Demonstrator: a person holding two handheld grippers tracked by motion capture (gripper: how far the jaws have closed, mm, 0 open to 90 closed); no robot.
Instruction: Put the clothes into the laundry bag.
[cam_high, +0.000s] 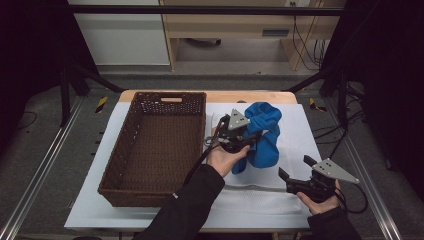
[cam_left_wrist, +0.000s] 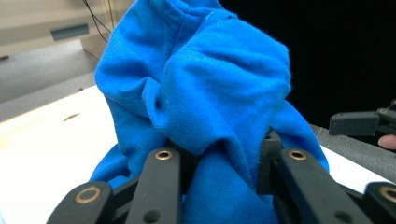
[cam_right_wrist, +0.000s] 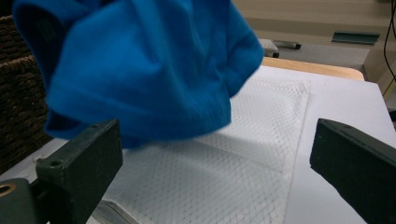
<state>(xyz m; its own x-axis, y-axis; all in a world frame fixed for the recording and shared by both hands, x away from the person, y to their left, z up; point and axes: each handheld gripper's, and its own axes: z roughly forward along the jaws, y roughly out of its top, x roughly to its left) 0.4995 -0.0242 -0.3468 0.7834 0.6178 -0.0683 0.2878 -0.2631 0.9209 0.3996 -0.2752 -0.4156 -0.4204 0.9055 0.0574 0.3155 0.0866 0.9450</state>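
Blue cloth (cam_high: 263, 134): clamped in my left tool (cam_high: 248, 137), lifted right of the empty basket (cam_high: 156, 145). Right tool (cam_high: 295, 169): jaws apart, idle. Basketing remains.

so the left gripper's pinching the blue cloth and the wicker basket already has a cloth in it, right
Not quite: the wicker basket is empty, as the high view shows. The rest stands: the left gripper is shut on the blue cloth.

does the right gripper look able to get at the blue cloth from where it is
Probably yes. The right gripper has its jaws wide open and empty, and the blue cloth, bunched in the left gripper, hangs just ahead over the white mesh sheet with nothing between.
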